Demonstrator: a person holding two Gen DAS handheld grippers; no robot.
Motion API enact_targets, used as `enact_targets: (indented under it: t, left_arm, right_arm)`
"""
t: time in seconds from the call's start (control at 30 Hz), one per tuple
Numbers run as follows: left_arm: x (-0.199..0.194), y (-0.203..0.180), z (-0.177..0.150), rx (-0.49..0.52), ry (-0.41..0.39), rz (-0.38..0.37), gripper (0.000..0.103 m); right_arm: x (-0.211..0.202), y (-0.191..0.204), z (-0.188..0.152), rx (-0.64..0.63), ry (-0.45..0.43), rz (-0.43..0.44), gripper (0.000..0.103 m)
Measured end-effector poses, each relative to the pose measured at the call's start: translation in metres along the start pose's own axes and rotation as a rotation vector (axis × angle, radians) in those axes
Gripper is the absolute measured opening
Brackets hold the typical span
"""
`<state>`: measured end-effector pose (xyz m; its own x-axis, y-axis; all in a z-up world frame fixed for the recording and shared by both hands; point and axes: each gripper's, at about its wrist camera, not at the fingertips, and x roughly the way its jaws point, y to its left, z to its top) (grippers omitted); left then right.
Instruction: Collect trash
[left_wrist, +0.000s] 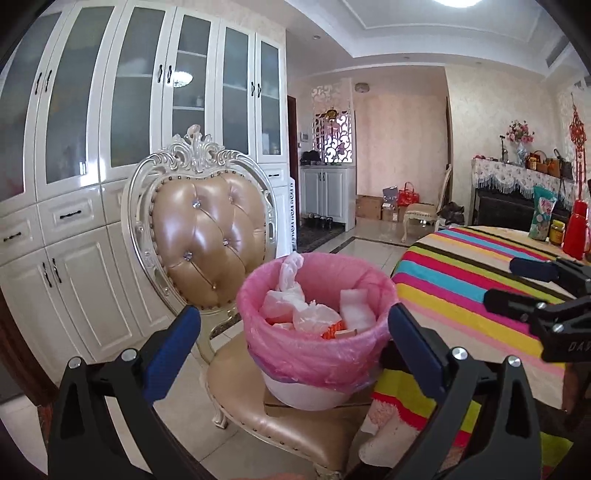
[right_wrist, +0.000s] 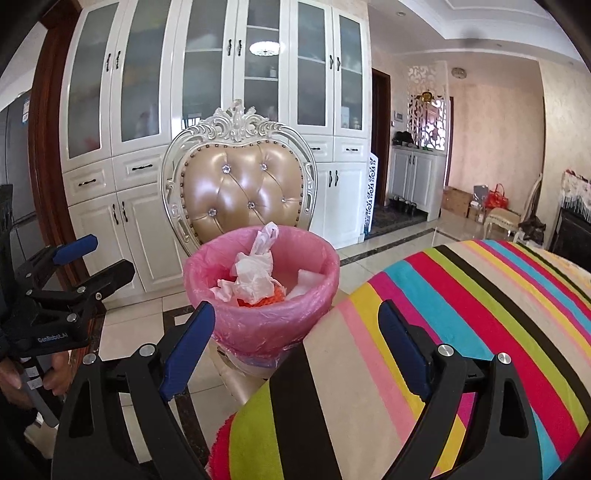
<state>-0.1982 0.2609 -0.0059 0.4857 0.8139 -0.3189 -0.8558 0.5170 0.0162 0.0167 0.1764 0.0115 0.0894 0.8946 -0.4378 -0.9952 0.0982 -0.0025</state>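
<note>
Left wrist view, item list. Left hand-held gripper: black frame, blue pads, fingers spread wide, nothing between them; the two pads flank the bin at 8 and 4 o'clock without touching it as far as can be seen. Trash bin: white body, pink liner folded over the rim, standing upright at frame centre on the seat of a chair. Contents: crumpled white plastic bag, white foam pieces, an orange scrap; a twisted bag end sticks up past the rim at 12 o'clock. Chair: tan tufted leather back, carved white frame, behind the bin toward 10 o'clock. Counter: covered in a multicolour striped cloth, at 3 o'clock, its edge just beside the bin. Right hand-held gripper: enters at 3 o'clock above the cloth, fingers parted, empty. Red flask, small jar and a printed packet stand on the far part of the counter at 2 o'clock. White cabinet with glass doors fills 9 to 12 o'clock.

Right wrist view. Same bin at centre, striped counter at 4 o'clock; the right tool's fingers are spread, one over the cloth. A hand grips the left tool's handle at 8 o'clock.
</note>
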Motion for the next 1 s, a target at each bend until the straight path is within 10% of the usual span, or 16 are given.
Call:
enact_targets:
  t: [1.0]
  left_arm:
    - [-0.0031, 0.0048, -0.0045, 0.000, 0.016, -0.017, 0.098]
  right_arm:
    - [0.0016, 0.0039, -0.0027, -0.006, 0.000, -0.001, 0.085]
